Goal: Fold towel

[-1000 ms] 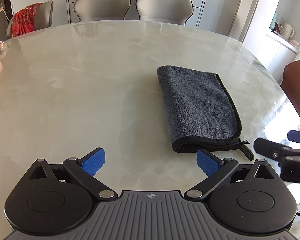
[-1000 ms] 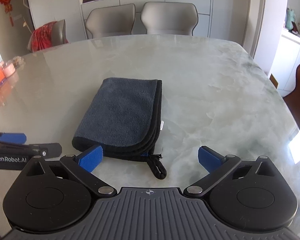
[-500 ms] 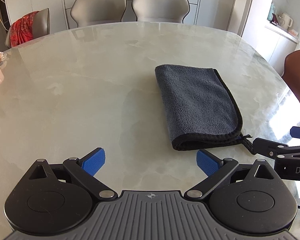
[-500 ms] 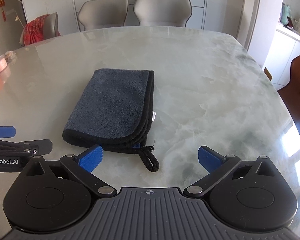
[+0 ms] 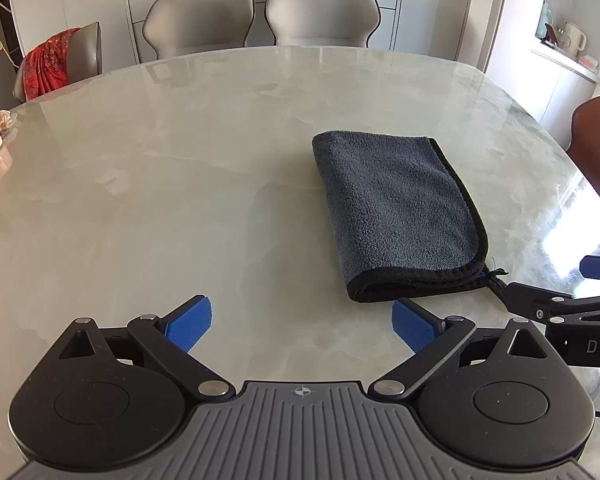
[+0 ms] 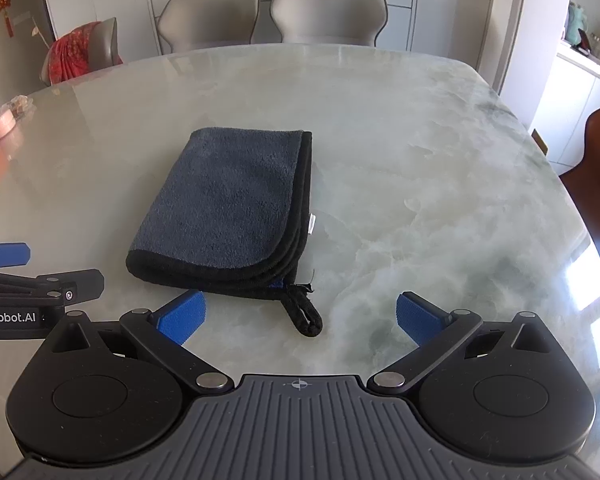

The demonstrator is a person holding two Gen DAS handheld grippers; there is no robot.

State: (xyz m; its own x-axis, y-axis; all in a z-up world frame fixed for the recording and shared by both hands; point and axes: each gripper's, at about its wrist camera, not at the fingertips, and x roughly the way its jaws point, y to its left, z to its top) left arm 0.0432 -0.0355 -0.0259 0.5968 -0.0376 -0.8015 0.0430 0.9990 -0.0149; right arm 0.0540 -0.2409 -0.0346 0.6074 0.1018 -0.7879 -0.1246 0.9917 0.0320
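Note:
A dark grey towel [image 5: 396,208] with black trim lies folded into a narrow stack on the marble table [image 5: 180,184]. Its black hanging loop [image 6: 306,314] pokes out at the near corner. In the right wrist view the towel [image 6: 228,208] lies ahead and to the left. My left gripper [image 5: 302,328] is open and empty, just short of the towel's near left corner. My right gripper [image 6: 300,318] is open and empty, with the loop between its blue pads. Each gripper shows at the edge of the other's view.
Two grey chairs [image 5: 260,16] stand at the table's far side, and one with a red cloth [image 5: 48,64] stands at the far left. Small items [image 6: 0,124] sit at the table's left edge. A brown chair [image 6: 596,160] stands at the right.
Both grippers have drawn back from the towel and risen a little. The towel lies as before. Both stay open.

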